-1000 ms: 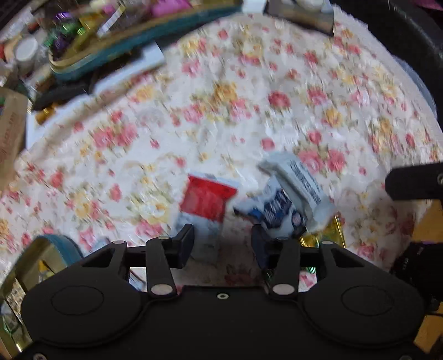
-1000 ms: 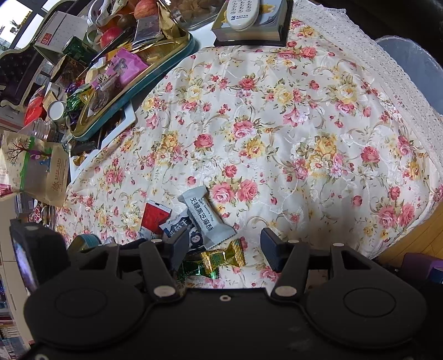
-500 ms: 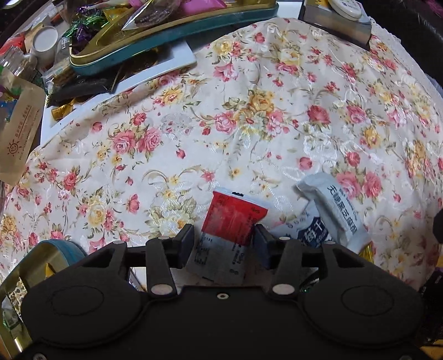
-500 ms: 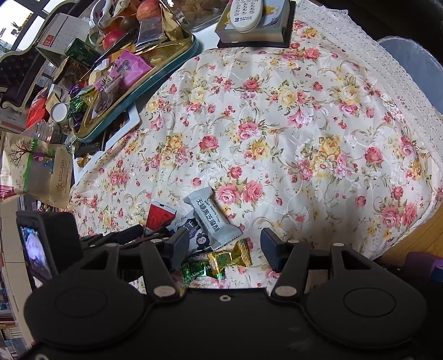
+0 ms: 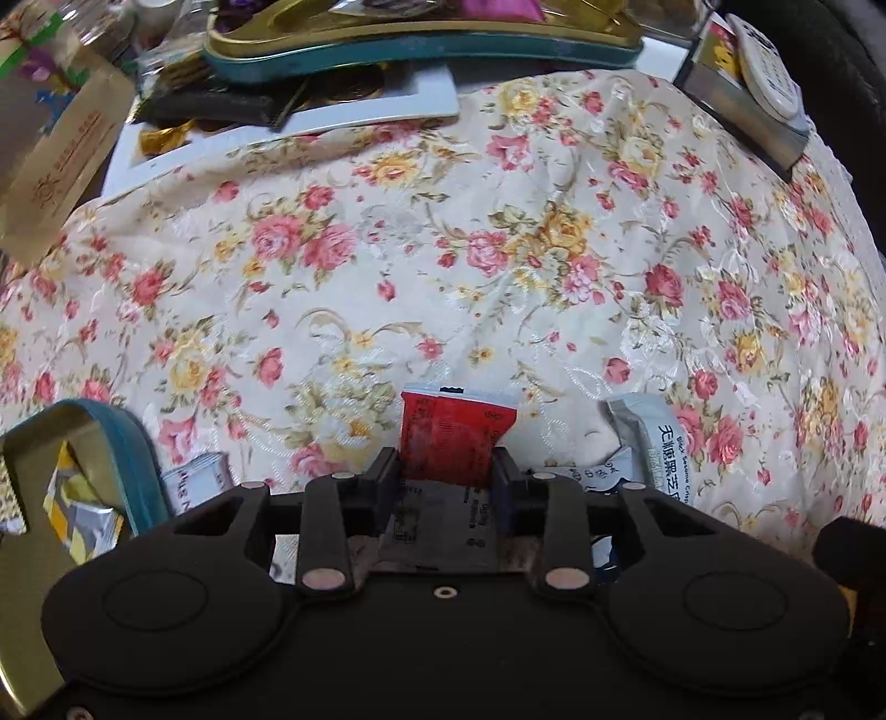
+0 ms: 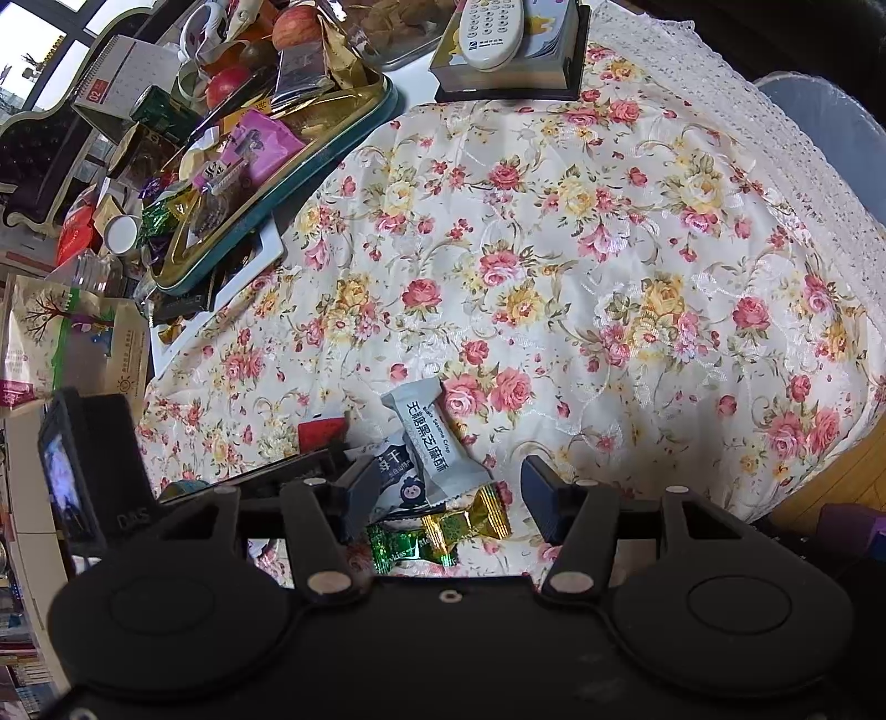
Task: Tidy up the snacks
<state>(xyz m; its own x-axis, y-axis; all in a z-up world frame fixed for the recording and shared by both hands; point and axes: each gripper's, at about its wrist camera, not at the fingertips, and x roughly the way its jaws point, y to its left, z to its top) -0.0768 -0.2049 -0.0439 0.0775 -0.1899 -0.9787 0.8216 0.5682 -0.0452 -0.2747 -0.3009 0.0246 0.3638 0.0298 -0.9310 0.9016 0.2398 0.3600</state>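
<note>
Right gripper [image 6: 446, 490] poised, jaws apart, above a small heap of snacks on the floral tablecloth [image 6: 581, 249]. Between the fingers: grey sesame crisp packet [image 6: 434, 446], blue-and-white packet [image 6: 396, 482] beneath it, gold candy [image 6: 476, 518] and green candy [image 6: 407, 545] nearest the lens. Red packet [image 6: 321, 433] further left, behind the left gripper [image 6: 277, 471]. Cluttered gold-and-teal tray [image 6: 354, 130] at upper left; remote control [image 6: 490, 27] on a box at top.

Matte black left gripper [image 5: 446, 471], round housings, silver pivot pins, matching right gripper [image 6: 443, 487]
</note>
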